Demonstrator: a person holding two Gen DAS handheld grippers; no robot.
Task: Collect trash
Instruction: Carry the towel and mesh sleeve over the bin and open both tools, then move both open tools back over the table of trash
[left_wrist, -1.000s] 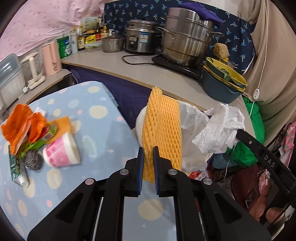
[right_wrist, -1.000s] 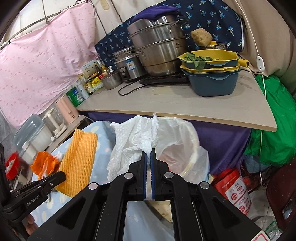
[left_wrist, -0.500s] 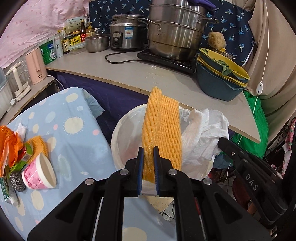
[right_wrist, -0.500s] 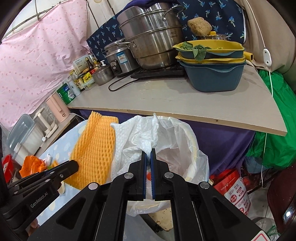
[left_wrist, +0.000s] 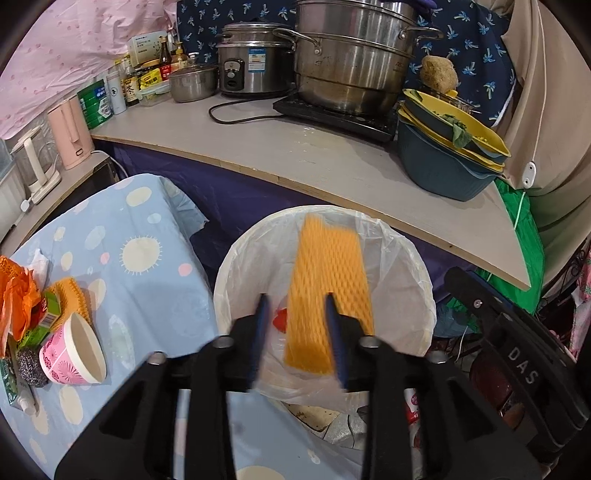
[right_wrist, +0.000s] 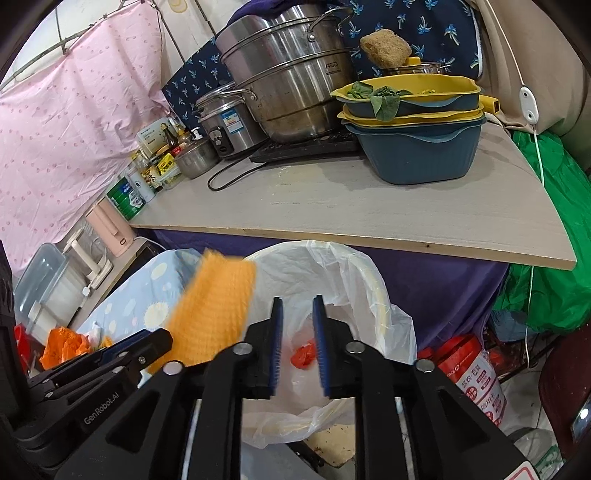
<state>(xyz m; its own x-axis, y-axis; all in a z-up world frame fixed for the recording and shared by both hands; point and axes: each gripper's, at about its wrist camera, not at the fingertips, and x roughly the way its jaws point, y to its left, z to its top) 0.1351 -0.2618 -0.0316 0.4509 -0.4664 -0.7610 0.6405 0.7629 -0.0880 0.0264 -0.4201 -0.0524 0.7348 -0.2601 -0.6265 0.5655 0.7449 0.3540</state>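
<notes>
A white trash bin (left_wrist: 413, 258) lined with a clear plastic bag stands between the blue spotted table and the counter; it also shows in the right wrist view (right_wrist: 373, 273). An orange foam net (left_wrist: 325, 291) is blurred in mid-air over the bin mouth, free of my open left gripper (left_wrist: 297, 302). The net shows in the right wrist view (right_wrist: 214, 306) too. My right gripper (right_wrist: 297, 306) is open and empty above the bin. A red scrap (right_wrist: 303, 356) lies inside the bag. More trash sits on the table: a pink paper cup (left_wrist: 72, 354), orange wrappers (left_wrist: 16, 295), a steel scourer (left_wrist: 31, 363).
A grey counter (left_wrist: 295, 151) behind the bin carries steel pots (left_wrist: 347, 55), a rice cooker (left_wrist: 251, 62), stacked blue and yellow basins (left_wrist: 447, 147) and bottles. A green bag (right_wrist: 550, 266) and a red-white tub (right_wrist: 469, 373) sit on the floor at right.
Both grippers moved over the bin and opened. The left let go of the orange foam net, which is falling. The right let go of the white tissue, which is gone from view.
</notes>
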